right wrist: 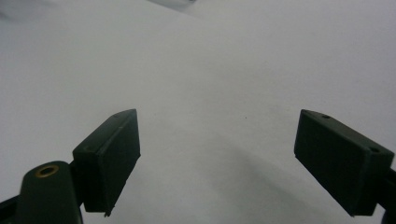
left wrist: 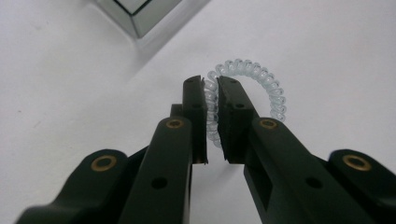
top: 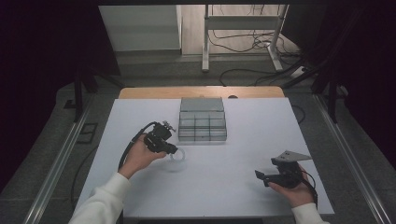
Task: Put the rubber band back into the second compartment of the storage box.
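Centrally, a clear spiral hair tie (left wrist: 243, 88) is pinched on edge in the closed left gripper (left wrist: 212, 84), just before the compartment box (top: 202, 122); no lettering is legible. The right gripper (right wrist: 217, 154) is held wide open, empty.

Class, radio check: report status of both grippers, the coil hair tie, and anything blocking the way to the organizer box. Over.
Left gripper shut on coil hair tie. Right gripper open, empty. Compartment box just beyond, path unobstructed.
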Tool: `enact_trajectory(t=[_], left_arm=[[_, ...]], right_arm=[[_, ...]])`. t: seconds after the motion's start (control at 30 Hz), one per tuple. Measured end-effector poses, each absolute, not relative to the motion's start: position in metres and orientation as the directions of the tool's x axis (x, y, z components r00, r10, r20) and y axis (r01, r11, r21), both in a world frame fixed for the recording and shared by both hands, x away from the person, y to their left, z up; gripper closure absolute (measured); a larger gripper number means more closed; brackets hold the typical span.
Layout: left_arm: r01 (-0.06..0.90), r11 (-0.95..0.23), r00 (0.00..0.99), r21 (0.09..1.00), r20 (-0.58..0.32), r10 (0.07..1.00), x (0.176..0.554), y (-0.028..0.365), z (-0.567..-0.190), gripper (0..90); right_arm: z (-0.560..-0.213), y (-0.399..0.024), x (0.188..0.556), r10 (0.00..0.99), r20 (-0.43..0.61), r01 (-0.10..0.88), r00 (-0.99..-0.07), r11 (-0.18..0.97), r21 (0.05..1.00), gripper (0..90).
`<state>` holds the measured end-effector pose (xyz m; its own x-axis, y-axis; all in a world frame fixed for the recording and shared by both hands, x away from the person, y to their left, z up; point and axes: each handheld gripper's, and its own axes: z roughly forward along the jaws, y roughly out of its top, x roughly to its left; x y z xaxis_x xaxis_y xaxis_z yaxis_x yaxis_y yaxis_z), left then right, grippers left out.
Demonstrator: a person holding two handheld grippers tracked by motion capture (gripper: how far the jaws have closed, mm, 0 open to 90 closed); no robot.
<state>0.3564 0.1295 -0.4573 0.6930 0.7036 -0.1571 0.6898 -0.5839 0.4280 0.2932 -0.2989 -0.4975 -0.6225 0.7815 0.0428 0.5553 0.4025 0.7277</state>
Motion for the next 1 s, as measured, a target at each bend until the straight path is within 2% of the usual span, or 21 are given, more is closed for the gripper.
enact_trajectory(t=[0.37, 1.0], left_arm=[[0.668, -0.596, 0.711, 0.445, -0.144, 0.689, 0.353, 0.13, -0.437, 82.8], [0.672, -0.597, 0.709, 0.438, -0.146, 0.69, 0.365, 0.127, -0.432, 82.8]], right_arm=[[-0.498, -0.298, 0.294, 0.781, 0.043, 0.556, -0.623, 0.404, 0.727, 15.4], [-0.498, -0.298, 0.294, 0.78, 0.044, 0.556, -0.624, 0.404, 0.727, 15.3]])
